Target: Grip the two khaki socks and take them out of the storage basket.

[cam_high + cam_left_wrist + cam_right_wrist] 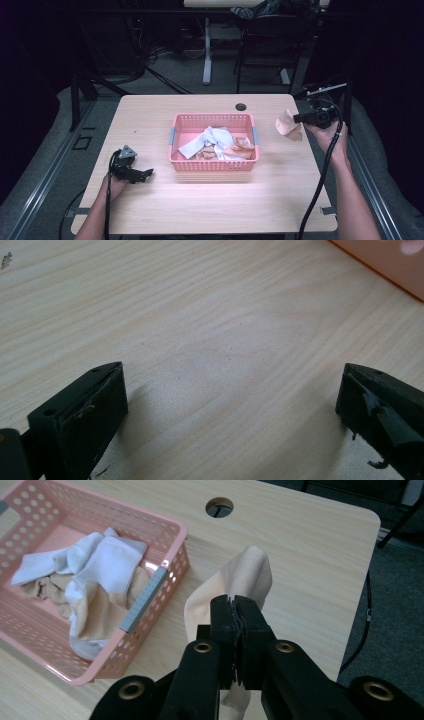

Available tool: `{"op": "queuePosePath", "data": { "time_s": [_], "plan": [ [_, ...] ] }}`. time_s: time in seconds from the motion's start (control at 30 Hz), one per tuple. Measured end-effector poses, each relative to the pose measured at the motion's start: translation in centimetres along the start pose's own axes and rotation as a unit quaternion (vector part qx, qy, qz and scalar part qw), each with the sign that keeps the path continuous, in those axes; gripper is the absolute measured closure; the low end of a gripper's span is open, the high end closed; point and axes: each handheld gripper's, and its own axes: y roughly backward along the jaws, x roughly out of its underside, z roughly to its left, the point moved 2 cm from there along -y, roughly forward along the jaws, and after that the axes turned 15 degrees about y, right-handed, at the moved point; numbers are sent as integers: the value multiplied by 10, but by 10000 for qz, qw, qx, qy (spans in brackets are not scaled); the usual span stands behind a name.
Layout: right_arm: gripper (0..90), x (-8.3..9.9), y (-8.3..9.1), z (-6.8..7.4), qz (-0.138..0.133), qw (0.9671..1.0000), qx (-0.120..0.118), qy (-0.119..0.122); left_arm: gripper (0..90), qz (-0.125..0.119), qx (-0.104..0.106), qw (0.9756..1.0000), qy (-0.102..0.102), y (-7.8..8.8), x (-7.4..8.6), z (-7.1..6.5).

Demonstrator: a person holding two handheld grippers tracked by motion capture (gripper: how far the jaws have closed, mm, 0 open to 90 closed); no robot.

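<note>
The right gripper (235,611) is clenched on a beige sock (235,587), which hangs from its jaws above the bare worktop (310,555); the pink basket (172,575) lies just beyond and to the side of that gripper, holding white socks (102,560) and more beige ones. The step in hand looks like sorting socks at the basket, though whether this one is going in or coming out cannot be told; either way, it pays to keep the grasp firm on the bunched fabric, carry the sock high enough that its loose end clears the basket rim, and let go only once it hangs over the chosen spot. The left gripper (136,174) rests low on the worktop with its jaws spread wide and nothing between them, well apart from the sock. The sock's lower end is hidden behind the right gripper's jaws; how many socks lie tangled in the basket is hard to make out.
</note>
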Motion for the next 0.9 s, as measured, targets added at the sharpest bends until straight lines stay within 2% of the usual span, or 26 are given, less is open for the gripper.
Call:
{"op": "queuePosePath", "data": {
  "time_s": [0.13, 0.17, 0.3, 0.33, 0.4, 0.47, 0.57, 0.6, 0.63, 0.67, 0.7, 0.73, 0.77, 0.83, 0.87, 0.9],
  "plan": [
    [874, 12, -8, -4, 36, 9999, 28, -93, 0, -1, 0, 10000, 0, 0, 0, 0],
    [874, 21, -17, -7, 225, 9997, 70, -117, 0, 0, 1, 10000, -1, 0, 0, 0],
    [874, 32, -27, -12, 388, 9990, 120, -202, 0, -1, 1, 10000, 1, 0, 0, 0],
    [874, 40, -34, -16, 485, 9984, 144, -253, 0, -2, 1, 10000, 0, 0, 0, 0],
    [873, 42, -36, -16, 516, 9982, 152, -264, 0, -4, 1, 10000, 1, 0, 0, 0],
    [872, 51, -46, -20, 641, 9971, 95, -391, 0, -3, 1, 10000, -3, 0, 0, 0],
    [870, 58, -56, -20, 804, 9958, 87, -431, 0, -2, 2, 10000, -2, 0, 0, 0],
    [868, 61, -62, -21, 893, 9948, -23, -479, 0, -3, 3, 10000, -2, 0, 0, 0],
    [867, 65, -67, -21, 935, 9945, -26, -472, 0, -2, 3, 10000, -3, 0, 0, 0],
    [838, 70, -75, -21, 1157, 9921, -120, -471, 0, -1, 2, 10000, -2, 0, 0, 0],
    [786, 71, -78, -21, 1244, 9909, -112, -493, 0, -2, 3, 10000, -1, 0, 0, 0],
    [710, 72, -78, -21, 1242, 9910, -64, -490, 0, -1, 4, 10000, -4, 0, 0, 0],
    [710, 72, -78, -21, 1242, 9910, -64, -490, 0, -1, 4, 10000, -4, 0, 0, 0],
    [603, 68, -71, -24, 1037, 9932, -77, -521, 0, -3, 7, 10000, 5, 0, 0, 0],
    [505, 58, -55, -24, 666, 9963, -25, -544, 0, -4, 8, 10000, 6, 0, 0, 0],
    [505, 58, -55, -24, 666, 9963, -25, -544, 0, -7, 11, 10000, 1, 0, 0, 0]
  ]
}}
